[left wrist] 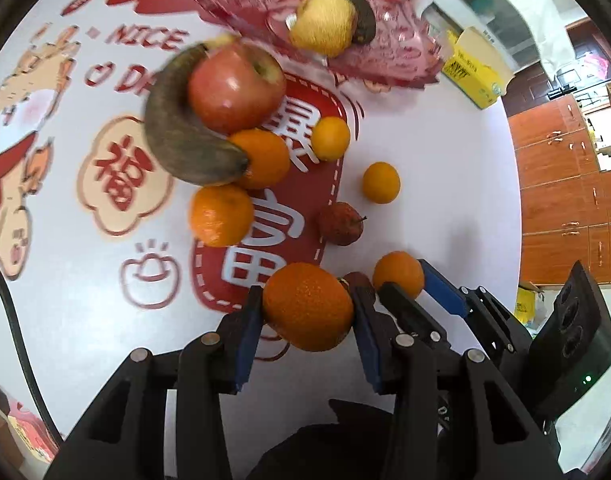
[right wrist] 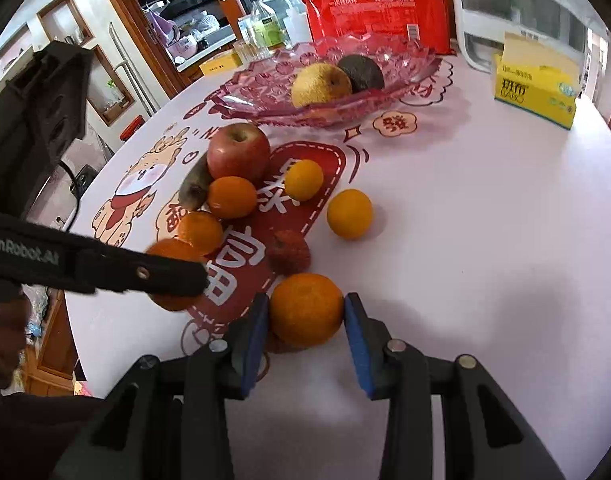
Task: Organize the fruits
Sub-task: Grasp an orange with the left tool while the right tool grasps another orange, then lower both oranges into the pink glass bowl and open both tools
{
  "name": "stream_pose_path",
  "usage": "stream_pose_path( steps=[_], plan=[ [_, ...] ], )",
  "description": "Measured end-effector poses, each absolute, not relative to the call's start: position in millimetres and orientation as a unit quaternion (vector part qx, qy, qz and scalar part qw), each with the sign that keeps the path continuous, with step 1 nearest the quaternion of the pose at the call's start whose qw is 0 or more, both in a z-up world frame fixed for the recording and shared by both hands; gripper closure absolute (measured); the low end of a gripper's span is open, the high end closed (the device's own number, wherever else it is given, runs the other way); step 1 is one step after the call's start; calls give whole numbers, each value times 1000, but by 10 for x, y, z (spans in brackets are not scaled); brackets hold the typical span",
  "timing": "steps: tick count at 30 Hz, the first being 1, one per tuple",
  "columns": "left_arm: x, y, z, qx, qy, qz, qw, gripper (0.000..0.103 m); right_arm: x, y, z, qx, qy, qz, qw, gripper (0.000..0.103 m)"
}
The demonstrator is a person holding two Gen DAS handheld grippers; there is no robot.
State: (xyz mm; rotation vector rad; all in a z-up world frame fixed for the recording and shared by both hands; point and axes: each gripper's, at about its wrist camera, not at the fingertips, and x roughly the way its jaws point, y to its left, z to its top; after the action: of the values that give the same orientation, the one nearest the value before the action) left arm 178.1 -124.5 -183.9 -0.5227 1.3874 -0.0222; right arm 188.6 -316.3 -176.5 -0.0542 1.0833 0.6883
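1. The left claw point(left wrist: 307, 308) pinches an orange point(left wrist: 307, 306); both blue pads press its sides, and in the right wrist view that fruit sits partly hidden behind the left claw's black finger.
2. The right claw point(right wrist: 306, 312) pinches a second orange point(right wrist: 306, 309), its blue pads tight against either flank. Whether this fruit rests on the bench point(right wrist: 485, 260) or is lifted clear I cannot tell.
3. Seen from the left wrist, the right claw and its fruit lie just to the right of the left claw's tips, near but apart.
4. Just beyond the right claw's tips, slightly left, lies a small red lychee-like fruit point(right wrist: 289, 250).
5. Farther ahead of the right claw and a little right sits a yellow-orange citrus point(right wrist: 349, 214), alone on bare bench.
6. Ahead and left of the right claw is a cluster: a red apple point(right wrist: 238, 152), a dark overripe banana point(right wrist: 195, 186) curling beside it, two mandarins point(right wrist: 231, 197) touching the banana's end, and another small yellow citrus point(right wrist: 303, 179) to the apple's right.
7. Well beyond the cluster stands a pink glass dish point(right wrist: 265, 76) holding a yellow pear point(right wrist: 320, 84) and a dark avocado point(right wrist: 362, 73), touching each other.
8. Far to the right of the right claw, near the bench edge, is a yellow tissue box point(right wrist: 535, 92); behind the dish stands a red package point(right wrist: 379, 16).
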Motion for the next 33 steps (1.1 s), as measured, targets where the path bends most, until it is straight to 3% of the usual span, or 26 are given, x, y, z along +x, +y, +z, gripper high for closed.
stream_pose_path(
  steps=[16, 33],
  plan=[
    [1662, -653, -1002, -168, 585, 11, 794, 61, 1796, -3103, -1392, -19, 490, 286, 823, 65],
    [2499, -72, -317, -25, 564, -4, 825, 60, 2034, -2468, -906, -10, 435, 257, 863, 64]
  ],
)
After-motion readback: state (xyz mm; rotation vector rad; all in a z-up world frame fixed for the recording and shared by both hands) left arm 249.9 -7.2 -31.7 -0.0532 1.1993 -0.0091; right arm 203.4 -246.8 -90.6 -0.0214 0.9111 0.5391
